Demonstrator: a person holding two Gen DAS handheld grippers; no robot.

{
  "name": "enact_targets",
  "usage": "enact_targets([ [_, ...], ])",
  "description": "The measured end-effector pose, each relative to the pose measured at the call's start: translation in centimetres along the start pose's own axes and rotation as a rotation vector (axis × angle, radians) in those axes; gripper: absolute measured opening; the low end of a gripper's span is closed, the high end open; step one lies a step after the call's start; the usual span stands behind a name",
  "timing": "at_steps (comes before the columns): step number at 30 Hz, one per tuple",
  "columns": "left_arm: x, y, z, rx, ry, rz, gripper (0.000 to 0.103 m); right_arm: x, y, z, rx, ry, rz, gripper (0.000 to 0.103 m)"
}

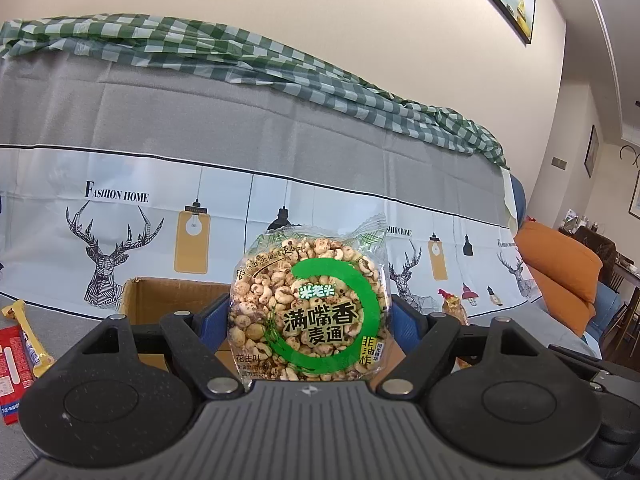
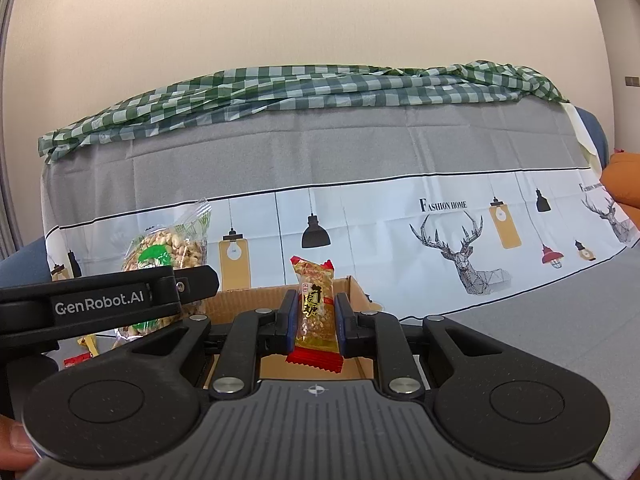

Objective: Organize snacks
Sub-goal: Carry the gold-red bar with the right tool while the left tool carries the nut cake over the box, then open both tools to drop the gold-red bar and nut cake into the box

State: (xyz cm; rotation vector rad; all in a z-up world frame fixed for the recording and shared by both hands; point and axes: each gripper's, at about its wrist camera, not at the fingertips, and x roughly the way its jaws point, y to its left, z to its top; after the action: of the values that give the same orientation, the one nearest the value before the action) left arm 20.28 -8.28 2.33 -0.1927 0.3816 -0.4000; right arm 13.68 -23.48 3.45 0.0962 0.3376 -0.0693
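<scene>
Carrying step: puff pack (image 1: 310, 312) is pinched by left gripper (image 1: 310, 316), candy (image 2: 316, 312) by right gripper (image 2: 316, 316). Both are held over the box (image 2: 248, 300). Next, jaws to be spread for the drop.

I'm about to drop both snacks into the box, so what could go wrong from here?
1. The round clear-wrapped puffed-grain cake fills the left tool wide; its thin wrapper may snag on the pads.
2. The small peanut candy bar with red ends stands upright in the right tool over the open cardboard box; it may tumble out.
</scene>
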Motion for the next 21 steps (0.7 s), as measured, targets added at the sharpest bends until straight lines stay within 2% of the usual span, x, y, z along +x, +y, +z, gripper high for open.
enact_targets([
  [18,0.12,0.09,0.00,-0.011,0.007,-0.026,0.084,-0.04,0.10,-0.05,-0.007,-0.005,0.000,0.020],
  [20,0.14,0.08,0.07,-0.007,0.003,-0.022,0.089,0.03,0.03,-0.05,-0.003,0.001,-0.006,0.020],
  [21,0.10,0.09,0.10,-0.009,0.000,-0.022,0.091,0.06,-0.02,-0.05,0.001,0.004,-0.010,0.024],
])
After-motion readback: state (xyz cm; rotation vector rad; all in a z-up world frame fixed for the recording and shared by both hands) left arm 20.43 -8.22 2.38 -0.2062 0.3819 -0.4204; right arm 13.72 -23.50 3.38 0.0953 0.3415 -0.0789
